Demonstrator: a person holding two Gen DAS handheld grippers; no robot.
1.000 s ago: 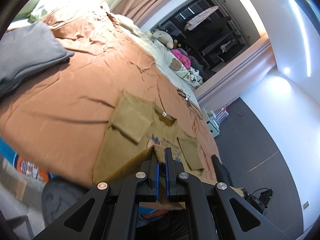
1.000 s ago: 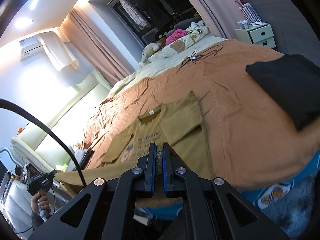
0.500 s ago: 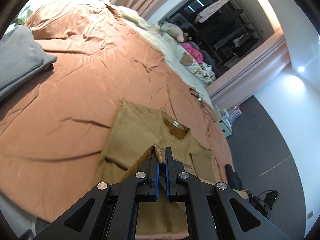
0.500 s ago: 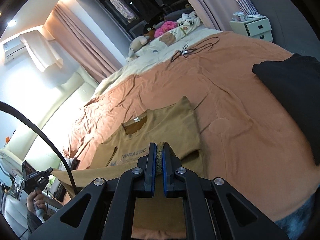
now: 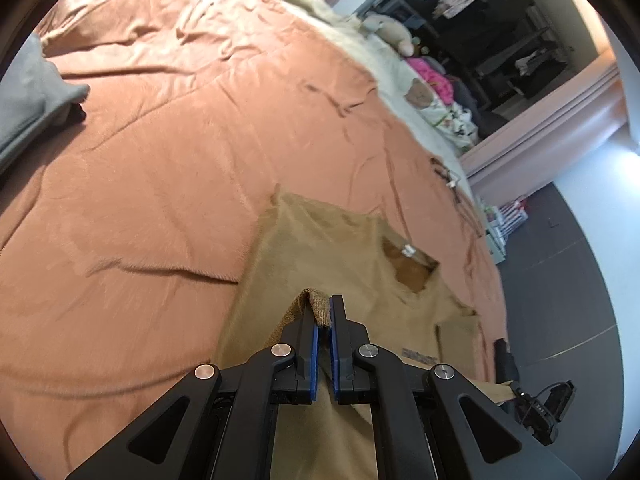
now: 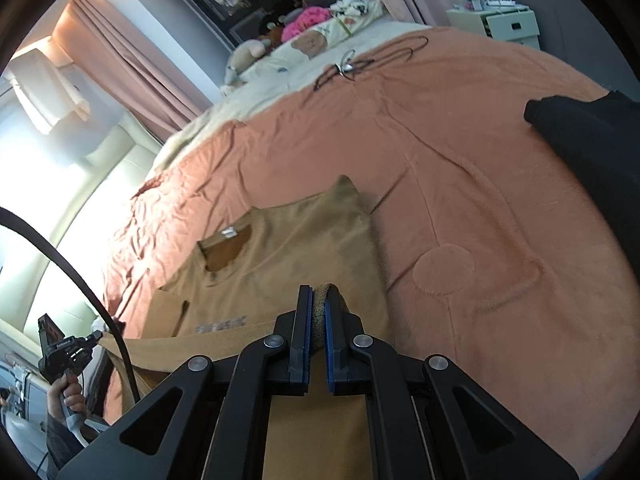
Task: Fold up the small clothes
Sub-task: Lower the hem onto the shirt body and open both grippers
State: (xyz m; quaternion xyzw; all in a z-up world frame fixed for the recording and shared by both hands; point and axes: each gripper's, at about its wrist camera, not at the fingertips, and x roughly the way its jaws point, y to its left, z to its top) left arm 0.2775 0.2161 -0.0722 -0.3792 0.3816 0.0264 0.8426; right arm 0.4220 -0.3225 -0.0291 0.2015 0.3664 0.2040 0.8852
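Note:
A tan t-shirt lies front up on the orange bedspread, collar toward the far side, sleeves folded in. My left gripper is shut on the ribbed hem of the shirt, lifted above the shirt's body. In the right wrist view the same t-shirt shows its collar label and chest print. My right gripper is shut on the hem's other corner, and the hem stretches left toward the other gripper, held by a hand.
A grey folded garment lies at the bedspread's left edge. A black garment lies at the right on the bedspread. A black cable, plush toys and pillows sit at the far end. White drawers stand beyond.
Both grippers have carried the hem forward over the shirt toward the collar. The shirt's lower body is now covered by the lifted fabric, and the collar looks much closer.

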